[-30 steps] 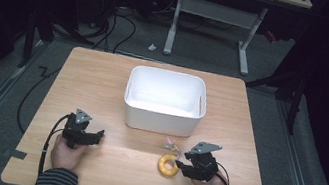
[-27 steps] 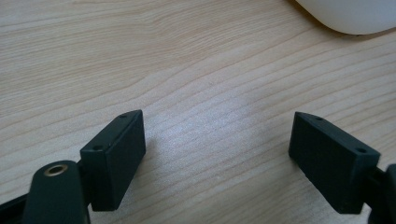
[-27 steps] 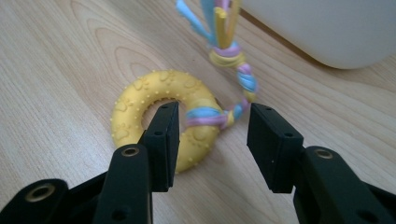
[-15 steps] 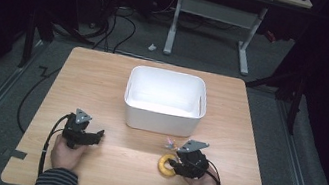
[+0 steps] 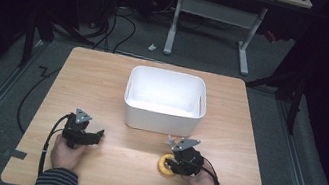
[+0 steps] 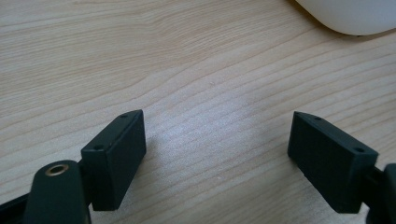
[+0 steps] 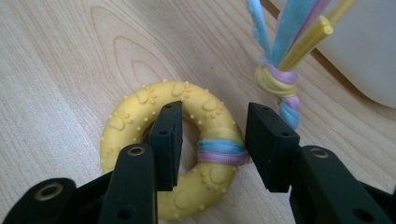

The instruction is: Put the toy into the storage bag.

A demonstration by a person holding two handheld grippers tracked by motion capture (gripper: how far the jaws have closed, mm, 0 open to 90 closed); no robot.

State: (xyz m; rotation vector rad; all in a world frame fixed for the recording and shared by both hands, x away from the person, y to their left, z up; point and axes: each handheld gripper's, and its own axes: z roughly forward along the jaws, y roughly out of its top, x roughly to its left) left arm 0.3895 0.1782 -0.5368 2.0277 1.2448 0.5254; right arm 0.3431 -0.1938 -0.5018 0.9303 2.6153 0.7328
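Since the earlier frame the right tool (image 7: 210,140) is moving left onto the yellow ring toy (image 7: 187,140), which is lying on the worktop (image 5: 102,87) just before the white bin (image 5: 161,122). Its jaws are now standing around the ring's banded side, not yet clamping it. The left tool (image 6: 215,154) is resting open and empty. Gripping and lifting are probably remaining.

Ring toy (image 5: 166,165) lies on table (image 5: 103,82) — just before tub (image 5: 165,101).
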